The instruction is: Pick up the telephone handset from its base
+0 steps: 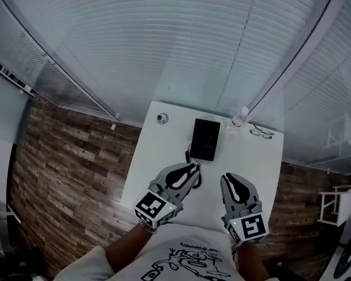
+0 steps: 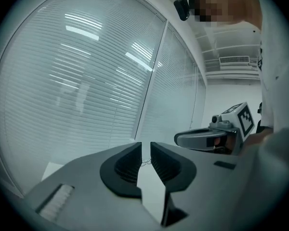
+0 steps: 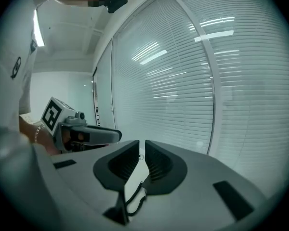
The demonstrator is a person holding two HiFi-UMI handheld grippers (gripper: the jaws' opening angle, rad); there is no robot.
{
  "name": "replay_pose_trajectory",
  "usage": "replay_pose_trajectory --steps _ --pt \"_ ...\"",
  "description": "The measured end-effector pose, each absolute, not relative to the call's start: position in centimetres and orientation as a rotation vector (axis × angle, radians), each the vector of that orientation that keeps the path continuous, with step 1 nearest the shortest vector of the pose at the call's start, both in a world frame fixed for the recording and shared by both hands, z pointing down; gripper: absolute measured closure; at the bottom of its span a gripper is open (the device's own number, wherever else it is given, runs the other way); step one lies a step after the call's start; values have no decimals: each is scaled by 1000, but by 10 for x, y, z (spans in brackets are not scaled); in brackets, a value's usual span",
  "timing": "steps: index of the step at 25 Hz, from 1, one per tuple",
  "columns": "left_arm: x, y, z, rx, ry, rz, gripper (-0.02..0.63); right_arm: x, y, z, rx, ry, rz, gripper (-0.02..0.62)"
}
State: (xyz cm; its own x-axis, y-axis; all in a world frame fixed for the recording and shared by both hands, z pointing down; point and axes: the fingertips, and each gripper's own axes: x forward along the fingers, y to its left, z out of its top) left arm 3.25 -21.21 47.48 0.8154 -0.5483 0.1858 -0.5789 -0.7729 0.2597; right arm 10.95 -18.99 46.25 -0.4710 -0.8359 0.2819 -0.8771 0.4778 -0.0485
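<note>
White table point(image 1: 158, 157), centre, on wood-plank floor point(image 1: 70, 163). Far left corner: small round object point(image 1: 162, 118) (kind unclear). Far right edge: eyeglasses point(image 1: 261, 133), near a small clear bottle point(image 1: 238, 118). Far side: slatted blinds point(image 1: 181, 45) behind glass.

Bench: white rectangular top point(image 1: 158, 163); far edge near the window blinds.
Floor: wood planks point(image 1: 64, 174), visible on both sides of the bench.
Far half, centre: black telephone point(image 1: 206, 138), lying flat.
Cord: black coiled cord point(image 1: 191, 157), running from the telephone's near left corner toward the near edge, resting on the bench.
Far left corner: small round object point(image 1: 162, 118); kind not discernible.
Far right edge: small clear bottle point(image 1: 238, 118), upright.
Right of the bottle: eyeglasses point(image 1: 261, 133), lying just beside it.
</note>
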Motion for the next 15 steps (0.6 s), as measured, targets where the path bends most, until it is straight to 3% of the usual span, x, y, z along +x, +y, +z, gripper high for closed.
replay_pose_trajectory --steps 15 --pt "32 -285 606 2541 -875 351 528 104 -239 535 1402 -2425 390 561"
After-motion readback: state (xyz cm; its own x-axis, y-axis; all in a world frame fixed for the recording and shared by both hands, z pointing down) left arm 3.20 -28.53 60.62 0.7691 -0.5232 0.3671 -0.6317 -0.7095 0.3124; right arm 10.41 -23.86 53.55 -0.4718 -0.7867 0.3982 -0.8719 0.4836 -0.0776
